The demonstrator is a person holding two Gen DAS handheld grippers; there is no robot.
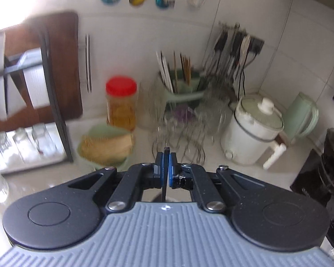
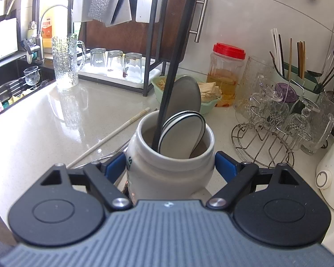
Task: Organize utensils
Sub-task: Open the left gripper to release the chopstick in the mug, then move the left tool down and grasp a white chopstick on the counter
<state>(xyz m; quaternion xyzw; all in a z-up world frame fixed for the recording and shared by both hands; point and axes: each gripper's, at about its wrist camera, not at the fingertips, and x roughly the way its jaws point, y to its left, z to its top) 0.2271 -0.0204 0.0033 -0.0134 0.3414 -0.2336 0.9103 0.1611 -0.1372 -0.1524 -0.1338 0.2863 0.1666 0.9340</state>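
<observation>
In the right wrist view a white ceramic jar (image 2: 169, 173) stands on the pale counter (image 2: 55, 120), with my right gripper (image 2: 170, 163) spread wide around it and its blue pads (image 2: 226, 166) against the jar's sides. Inside the jar stand a metal spoon (image 2: 184, 93) and a white spoon with a black rim (image 2: 182, 131), bowls up. A long thin black handle (image 2: 173, 55) comes down from above into the jar. My left gripper (image 1: 166, 162) is shut on that black handle (image 1: 166, 155). A pale chopstick (image 2: 113, 133) and some metal utensils (image 2: 106, 156) lie on the counter left of the jar.
Behind the jar are a green basket (image 2: 158, 82), a red-lidded jar (image 2: 227, 73) and a wire rack of glasses (image 2: 278, 120). A green chopstick holder (image 2: 300, 82) stands at the back right, a black dish rack (image 2: 149, 51) at the back left, a sink (image 2: 11, 77) far left, a white cooker (image 1: 253, 131) right.
</observation>
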